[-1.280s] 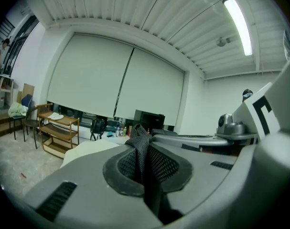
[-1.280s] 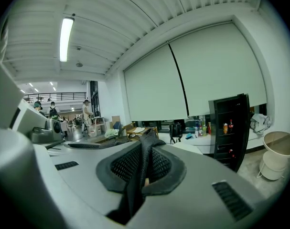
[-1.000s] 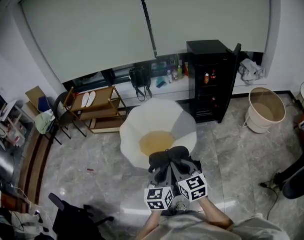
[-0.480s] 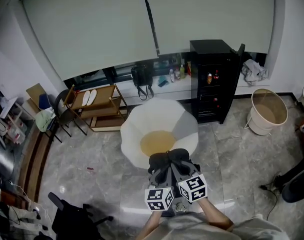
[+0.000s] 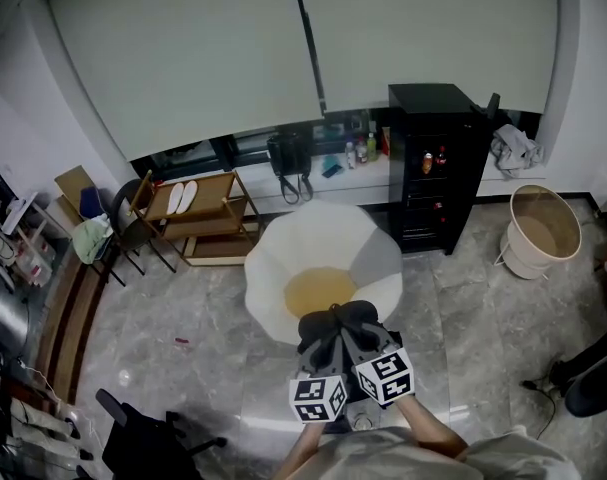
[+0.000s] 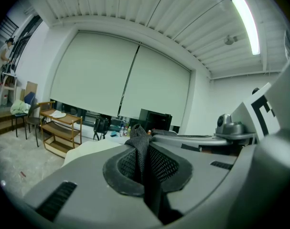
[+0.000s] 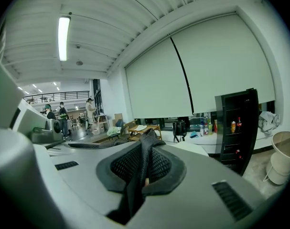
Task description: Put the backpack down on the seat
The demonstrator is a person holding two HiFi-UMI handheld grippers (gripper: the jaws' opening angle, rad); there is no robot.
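Observation:
The seat is a white petal-shaped chair (image 5: 283,258) with a yellow cushion (image 5: 318,290), standing just beyond my grippers. Both grippers are held side by side close to the person's body. The left gripper (image 5: 323,326) is shut on a black mesh backpack strap (image 6: 143,149). The right gripper (image 5: 357,320) is shut on another black strap (image 7: 144,161). The two strap loops (image 5: 338,318) stick up above the jaws. The backpack's body is hidden beneath the grippers. In the left gripper view the chair's white edge (image 6: 90,149) shows just past the jaw.
A black fridge (image 5: 438,158) with its door ajar stands right of the chair, and a beige basket (image 5: 543,230) farther right. A wooden shelf with slippers (image 5: 198,218) is at the left. A black bag (image 5: 288,153) sits on the window sill. An office chair (image 5: 148,438) is near left.
The head view has swung slightly, so the room has slid to the right in the picture. Both grippers keep their hold on the straps in the same place.

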